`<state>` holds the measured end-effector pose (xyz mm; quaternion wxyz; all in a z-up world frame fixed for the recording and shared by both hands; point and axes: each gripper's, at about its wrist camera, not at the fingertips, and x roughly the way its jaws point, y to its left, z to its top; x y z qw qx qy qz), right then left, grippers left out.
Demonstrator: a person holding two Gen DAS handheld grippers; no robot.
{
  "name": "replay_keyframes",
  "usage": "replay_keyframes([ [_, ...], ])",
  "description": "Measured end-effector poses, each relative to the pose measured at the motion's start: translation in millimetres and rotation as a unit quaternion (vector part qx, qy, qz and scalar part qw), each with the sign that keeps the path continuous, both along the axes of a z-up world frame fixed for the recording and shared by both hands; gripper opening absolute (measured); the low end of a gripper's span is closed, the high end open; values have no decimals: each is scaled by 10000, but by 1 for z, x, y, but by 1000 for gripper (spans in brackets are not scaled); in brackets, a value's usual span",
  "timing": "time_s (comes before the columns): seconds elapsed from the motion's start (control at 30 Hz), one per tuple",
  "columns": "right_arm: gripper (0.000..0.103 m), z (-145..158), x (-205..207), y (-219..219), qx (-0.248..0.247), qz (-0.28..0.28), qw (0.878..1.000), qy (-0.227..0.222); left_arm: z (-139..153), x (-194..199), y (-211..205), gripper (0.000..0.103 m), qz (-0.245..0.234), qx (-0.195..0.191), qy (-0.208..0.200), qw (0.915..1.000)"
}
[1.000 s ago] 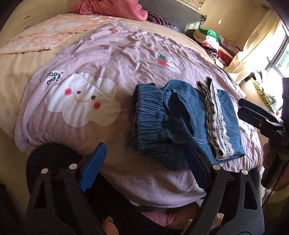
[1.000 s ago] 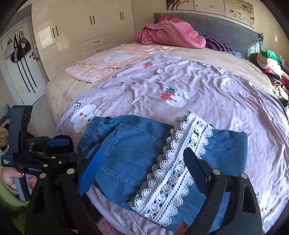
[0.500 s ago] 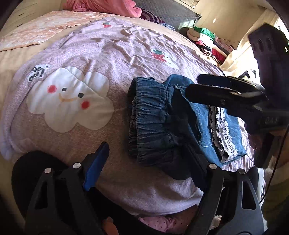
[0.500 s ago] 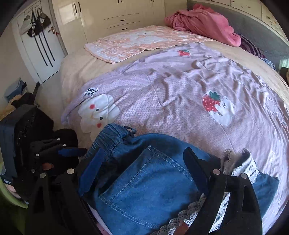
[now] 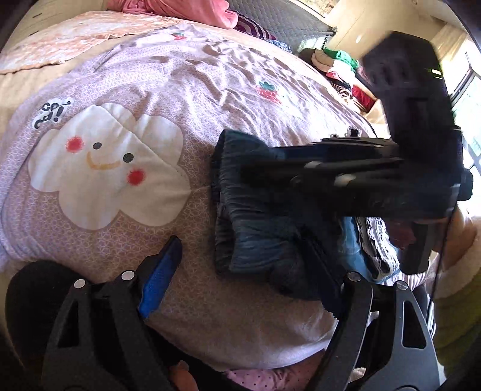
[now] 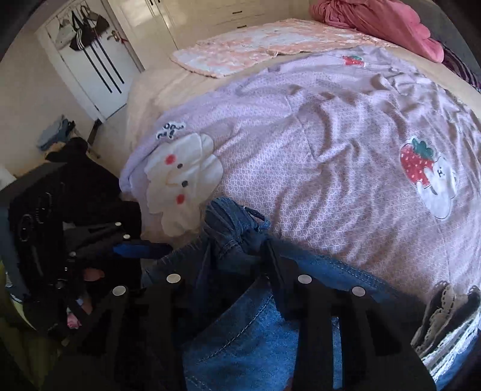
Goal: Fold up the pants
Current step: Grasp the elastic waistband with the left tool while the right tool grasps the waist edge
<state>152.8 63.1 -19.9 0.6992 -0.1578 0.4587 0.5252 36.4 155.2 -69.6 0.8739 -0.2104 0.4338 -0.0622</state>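
While spread on the lilac quilt near the foot edge of the bed, folded blue pants with the gathered waistband turned toward the white cloud patch and a lace strip at the far right. Reaching across from the right, directly over the denim and hiding much of it in the left view: right gripper, fingers drawn narrow, bunched waistband fabric pinched between them in its own view. Low at the bed edge, left gripper, fingers spread wide, blue pad on one finger over bare quilt, the other finger against the near corner of the pants, nothing held. Around: strawberry patch farther up the quilt, peach blanket beyond, pink bundle by the headboard, stacked clothes off the right side, white door with hanging bags, dark bag on the floor beside the bed.
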Motion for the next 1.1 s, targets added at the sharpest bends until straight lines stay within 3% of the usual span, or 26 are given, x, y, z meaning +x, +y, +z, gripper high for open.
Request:
replay_keyframes([
  [0.17,17,17,-5,-20,414,-130,9990,84,2,0,-1,77,-11,-83,-56,9999],
  [0.4,15,47,-4,-58,1115,-299,9929,291,6,4,-2,77,-138,-548,-132,9983],
  [0.47,15,54,-5,-66,1197,-343,9919,265,6,7,-6,72,-250,-726,-138,9970],
  [0.5,15,56,-6,-68,1233,-358,9914,240,7,9,-8,64,-285,-774,-134,9965],
  [0.63,15,67,-6,-83,1364,-499,9893,132,23,13,-14,48,-330,-803,-254,9959],
  [0.9,15,85,6,-133,1668,-877,9821,-20,74,25,-57,45,-754,-610,-597,9935],
  [1.1,15,85,14,-190,1783,-1320,9750,-102,86,43,-108,45,-1085,-416,-643,9911],
])
